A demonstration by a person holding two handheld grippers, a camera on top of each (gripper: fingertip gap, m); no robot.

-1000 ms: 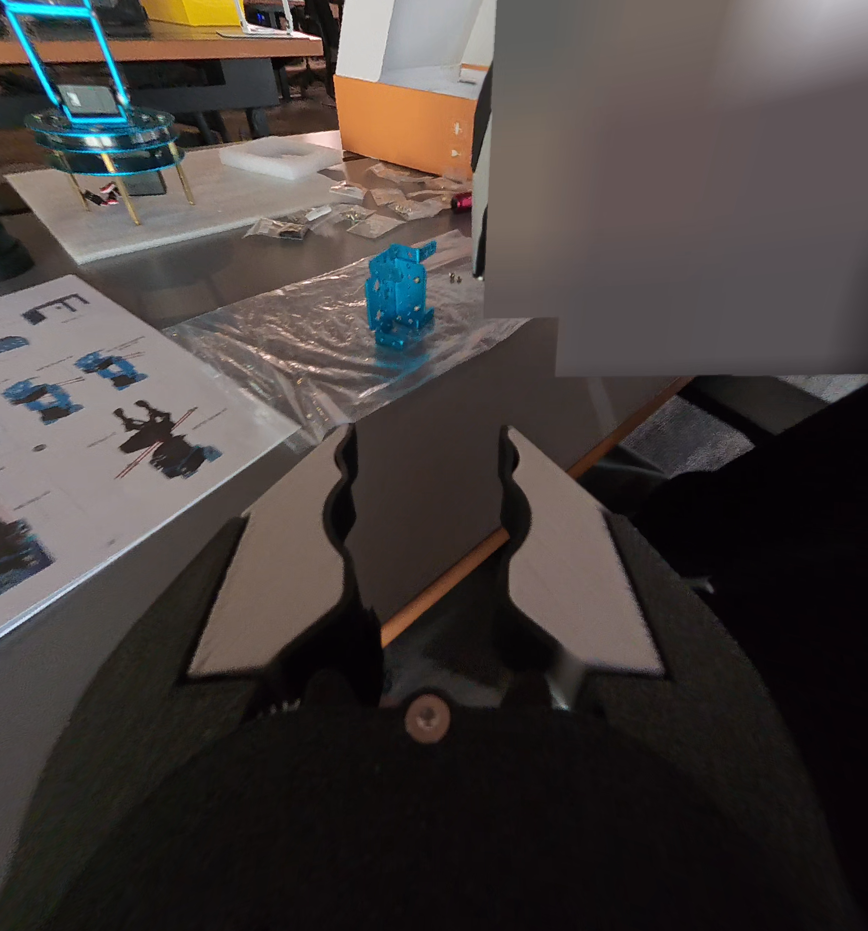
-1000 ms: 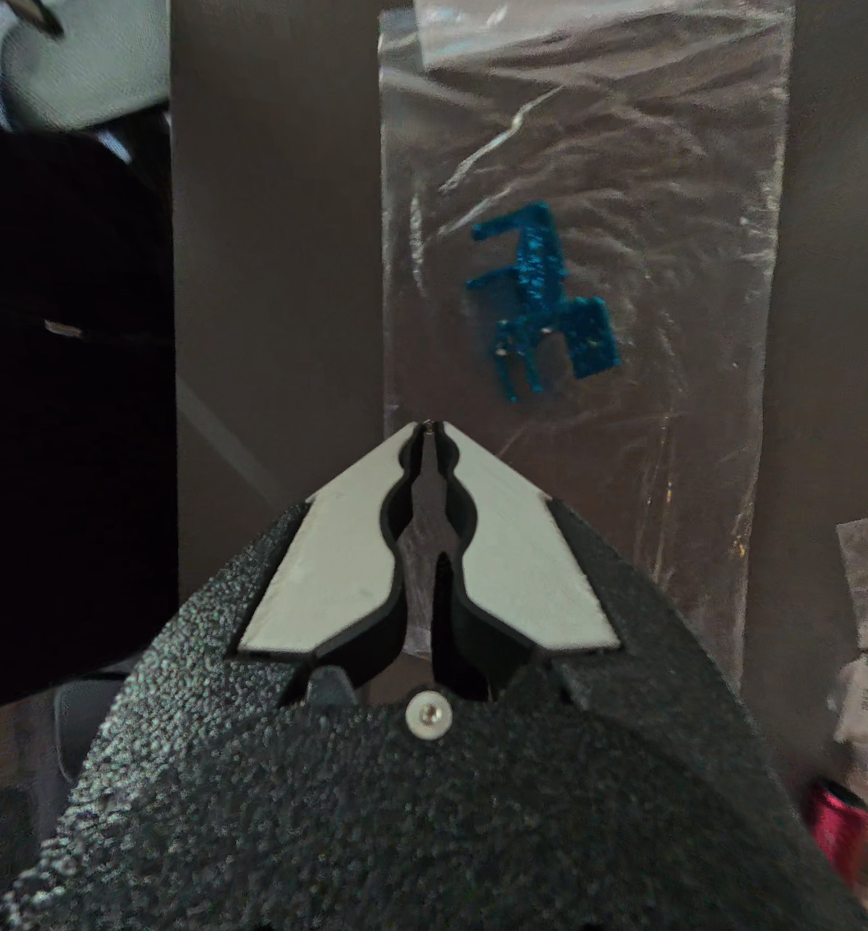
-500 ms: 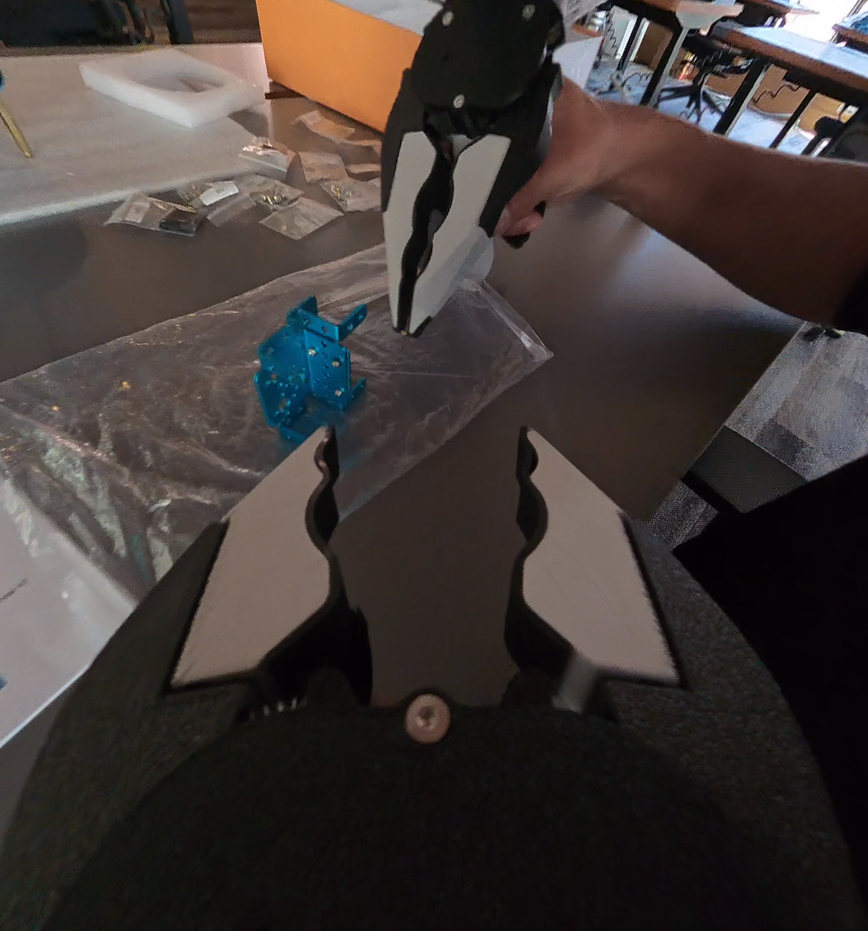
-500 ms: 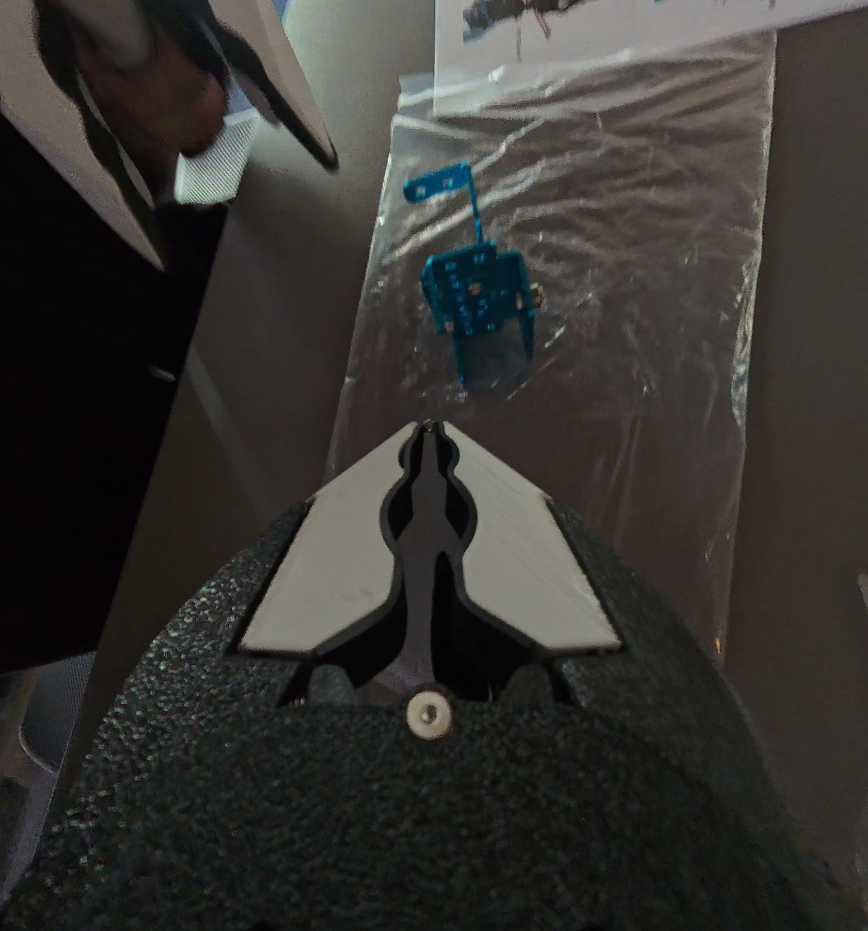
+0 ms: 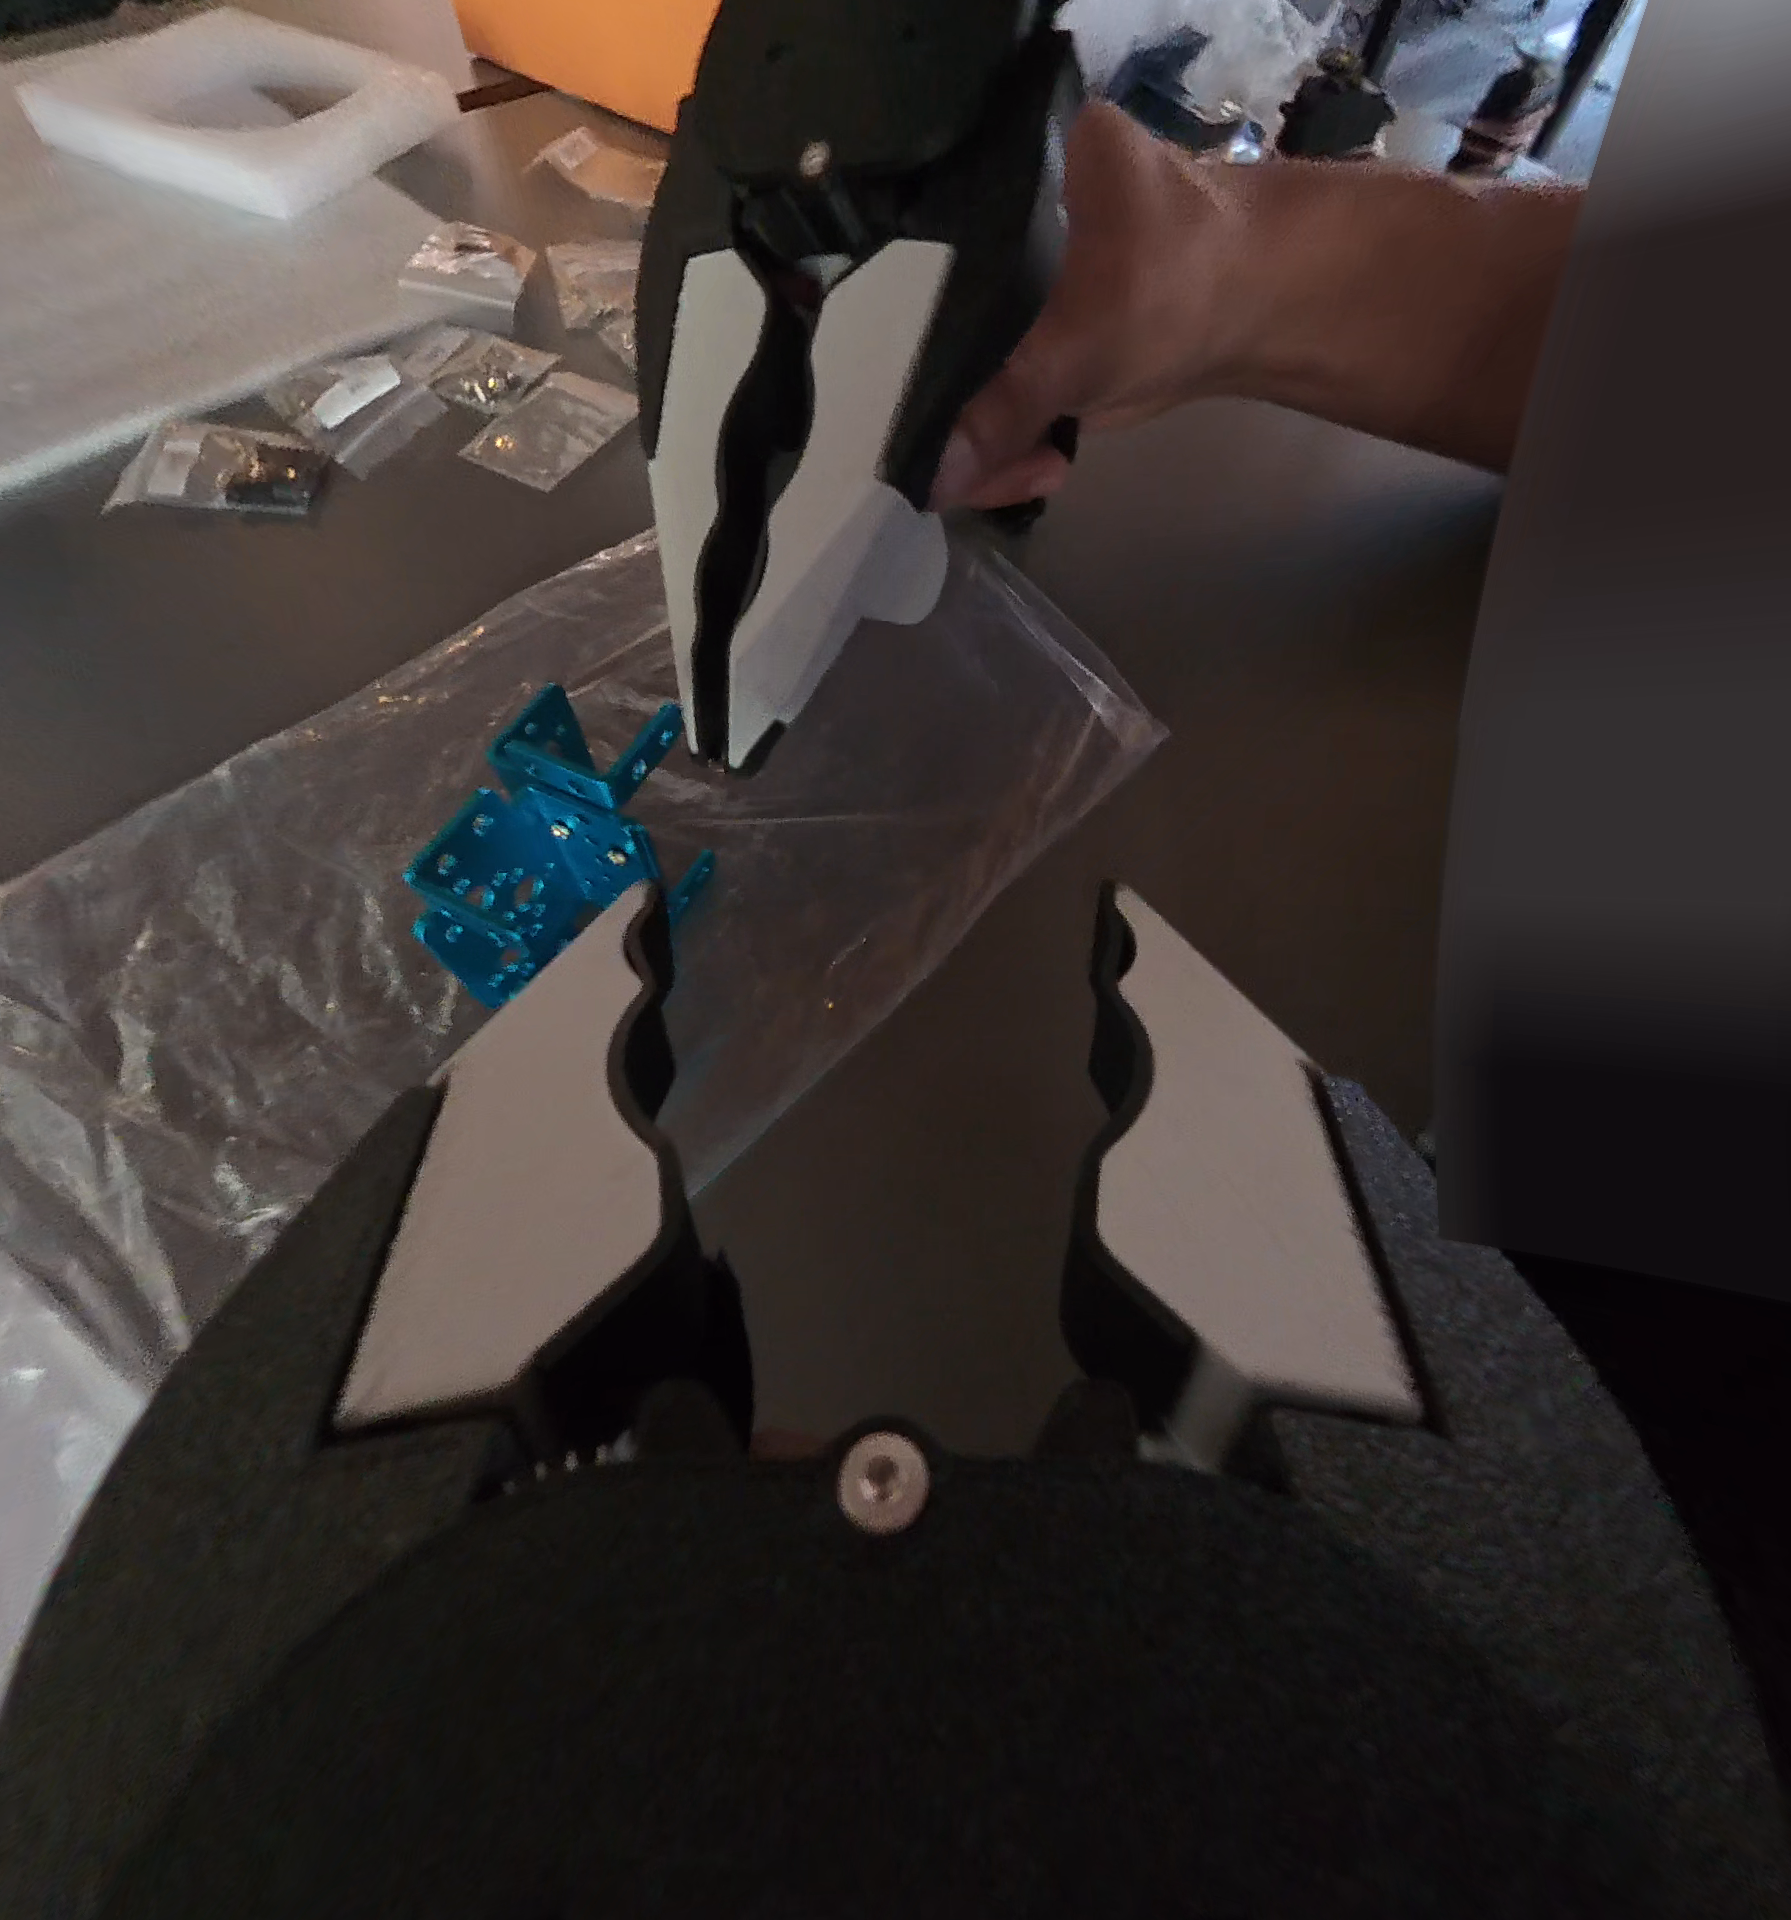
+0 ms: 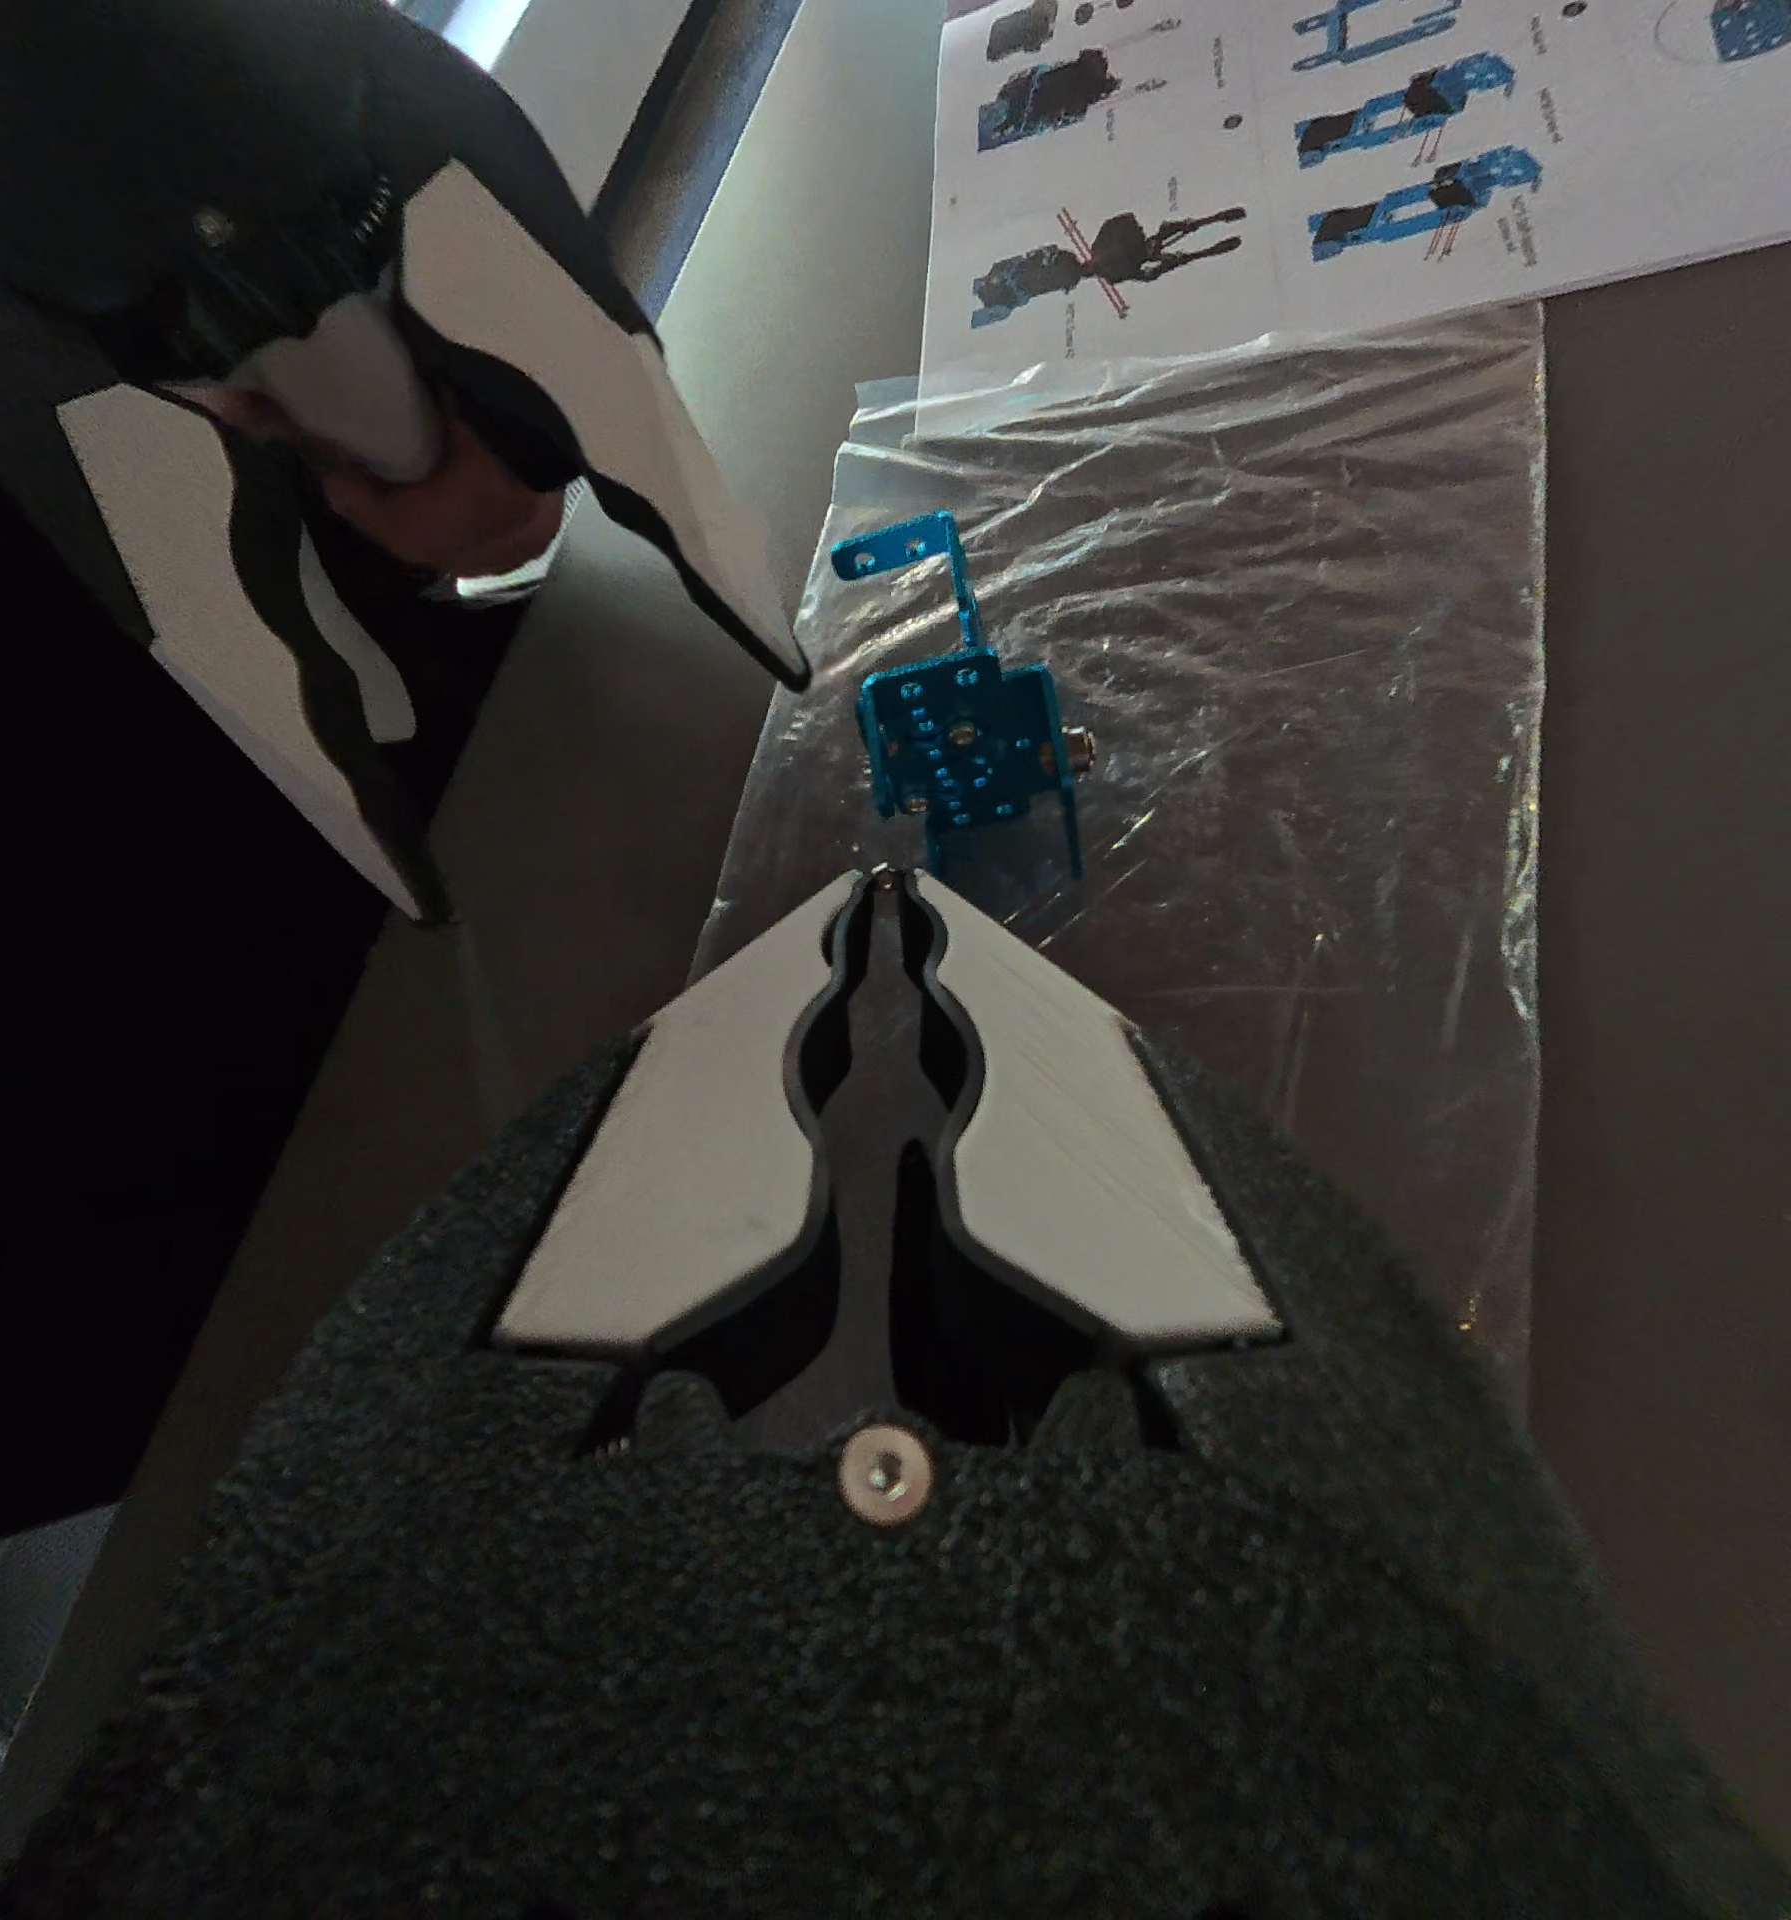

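A blue metal bracket assembly (image 5: 517, 883) stands on a clear plastic bag (image 5: 901, 883) on the dark table. My left gripper (image 5: 875, 914) is open and empty, and its left finger (image 5: 527, 1122) is close in front of the bracket. My right gripper (image 6: 883, 883) is shut on a small silvery screw (image 6: 882, 878) pinched at its very tips, just short of the bracket (image 6: 958, 743) and above the bag (image 6: 1286, 727). The right gripper also shows in the left wrist view (image 5: 727, 756), tips down beside the bracket. The open left gripper (image 6: 616, 795) shows in the right wrist view.
A printed instruction sheet (image 6: 1286, 156) lies past the bag. Several small bags of parts (image 5: 475, 384), a white foam piece (image 5: 216, 114) and an orange box (image 5: 579, 52) sit farther back. The table's edge (image 6: 600, 644) runs at the left.
My left gripper opened wider and came closer to the bracket. My right gripper stayed shut on the screw and moved over the bag towards the bracket.
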